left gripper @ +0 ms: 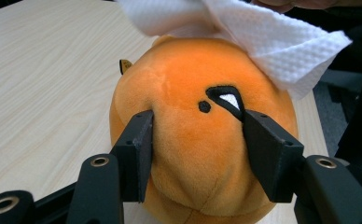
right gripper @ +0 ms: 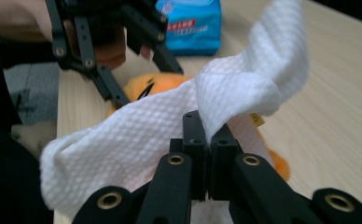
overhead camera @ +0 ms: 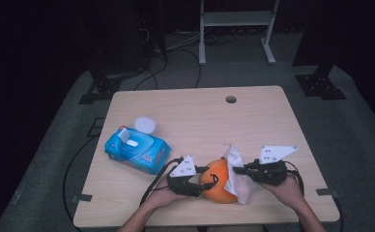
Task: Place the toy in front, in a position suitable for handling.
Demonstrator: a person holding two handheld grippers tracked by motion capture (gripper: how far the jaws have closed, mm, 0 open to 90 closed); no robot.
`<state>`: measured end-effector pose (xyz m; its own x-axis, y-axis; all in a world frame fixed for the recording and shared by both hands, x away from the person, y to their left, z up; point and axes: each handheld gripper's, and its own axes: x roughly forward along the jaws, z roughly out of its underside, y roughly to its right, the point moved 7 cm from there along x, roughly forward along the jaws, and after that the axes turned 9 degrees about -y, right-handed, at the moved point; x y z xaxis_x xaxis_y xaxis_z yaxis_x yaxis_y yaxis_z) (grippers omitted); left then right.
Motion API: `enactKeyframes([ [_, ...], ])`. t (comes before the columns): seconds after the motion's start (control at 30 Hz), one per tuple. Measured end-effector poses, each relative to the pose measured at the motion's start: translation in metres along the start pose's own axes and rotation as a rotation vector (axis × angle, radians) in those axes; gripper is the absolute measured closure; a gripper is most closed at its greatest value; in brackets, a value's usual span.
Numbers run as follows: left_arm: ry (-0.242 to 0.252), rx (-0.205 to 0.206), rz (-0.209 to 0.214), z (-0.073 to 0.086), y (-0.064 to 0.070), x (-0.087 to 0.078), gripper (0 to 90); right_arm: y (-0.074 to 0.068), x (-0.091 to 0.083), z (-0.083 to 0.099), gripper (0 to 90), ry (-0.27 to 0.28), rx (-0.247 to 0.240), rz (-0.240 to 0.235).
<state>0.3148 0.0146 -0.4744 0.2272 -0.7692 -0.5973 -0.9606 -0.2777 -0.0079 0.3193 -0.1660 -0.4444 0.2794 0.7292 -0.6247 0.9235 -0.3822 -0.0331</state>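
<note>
Wiping is underway: the left hand-held gripper (overhead camera: 206,182) squeezes the orange plush toy (overhead camera: 219,181) at the counter's (overhead camera: 200,116) near edge, while the right hand-held gripper (overhead camera: 237,169) pinches a white wet wipe (overhead camera: 236,176) draped on it. Looks like most of the plush is left to wipe, and the blue wipes pack (overhead camera: 137,150) sits open, apart to the left.

A: What's the orange thing?

B: Plush toy (overhead camera: 218,182), round, orange, soft. Black stitched eye w/ white patch facing the left gripper view, small tag sticking out one side. Sits on the table (overhead camera: 253,116) near the front edge, approx mid-width.

A: And the white thing?

B: Wipe (overhead camera: 236,170), white, embossed dot texture, crumpled. Drapes over the toy's top and right side, touching it; one corner stands up, the rest hangs down toward the tabletop.
</note>
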Motion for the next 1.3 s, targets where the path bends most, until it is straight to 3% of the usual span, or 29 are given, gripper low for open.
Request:
enactKeyframes([
  [0.1, 0.005, 0.003, 0.003, 0.002, 0.001, -0.002, 45.6, 0.002, 0.007, 0.009, 87.4, -0.048, 0.008, -0.004],
  [0.17, 0.007, 0.008, 0.003, 0.001, 0.002, -0.002, 45.8, 0.009, 0.003, 0.018, 87.5, -0.069, 0.051, 0.016],
  [0.27, 0.015, 0.044, 0.008, 0.000, 0.006, -0.001, 46.2, 0.013, -0.004, 0.016, 87.5, -0.024, 0.106, 0.037],
  [0.37, 0.014, 0.089, 0.001, -0.002, 0.011, 0.001, 46.8, 0.006, -0.001, 0.003, 87.5, 0.022, 0.089, 0.019],
  [0.5, 0.010, 0.091, -0.007, -0.001, 0.011, -0.001, 47.2, 0.005, 0.012, 0.002, 87.5, -0.009, 0.088, 0.002],
  [0.6, 0.011, 0.096, -0.008, -0.001, 0.012, -0.001, 47.4, 0.015, 0.007, 0.009, 87.5, -0.032, 0.116, 0.051],
  [0.67, 0.016, 0.109, -0.006, -0.002, 0.015, 0.001, 47.5, 0.018, 0.003, 0.010, 87.5, -0.025, 0.145, 0.059],
  [0.77, 0.021, 0.151, -0.009, -0.006, 0.022, 0.003, 47.5, 0.008, 0.003, -0.001, 87.5, 0.016, 0.110, 0.040],
  [0.83, 0.004, 0.183, -0.019, -0.006, 0.024, 0.004, 47.4, 0.000, 0.009, -0.009, 87.4, 0.014, 0.079, 0.032],
  [0.9, 0.008, 0.166, -0.019, -0.005, 0.023, 0.003, 47.4, 0.000, 0.015, -0.008, 87.5, -0.013, 0.063, 0.031],
  [1.0, 0.016, 0.131, -0.006, -0.004, 0.019, 0.003, 47.5, 0.009, 0.014, 0.000, 87.6, -0.036, 0.080, 0.035],
  [1.07, 0.015, 0.135, 0.000, -0.005, 0.018, 0.004, 47.6, 0.014, 0.009, 0.004, 87.6, -0.038, 0.111, 0.048],
  [1.13, 0.020, 0.140, 0.002, -0.006, 0.020, 0.006, 47.6, 0.011, 0.006, 0.001, 87.5, -0.019, 0.110, 0.055],
  [1.2, 0.021, 0.143, 0.004, -0.007, 0.021, 0.007, 47.6, 0.001, 0.006, -0.007, 87.5, 0.015, 0.091, 0.031],
  [1.3, 0.026, 0.135, 0.014, -0.007, 0.021, 0.008, 47.5, -0.005, 0.014, -0.010, 87.4, -0.021, 0.047, 0.030],
])
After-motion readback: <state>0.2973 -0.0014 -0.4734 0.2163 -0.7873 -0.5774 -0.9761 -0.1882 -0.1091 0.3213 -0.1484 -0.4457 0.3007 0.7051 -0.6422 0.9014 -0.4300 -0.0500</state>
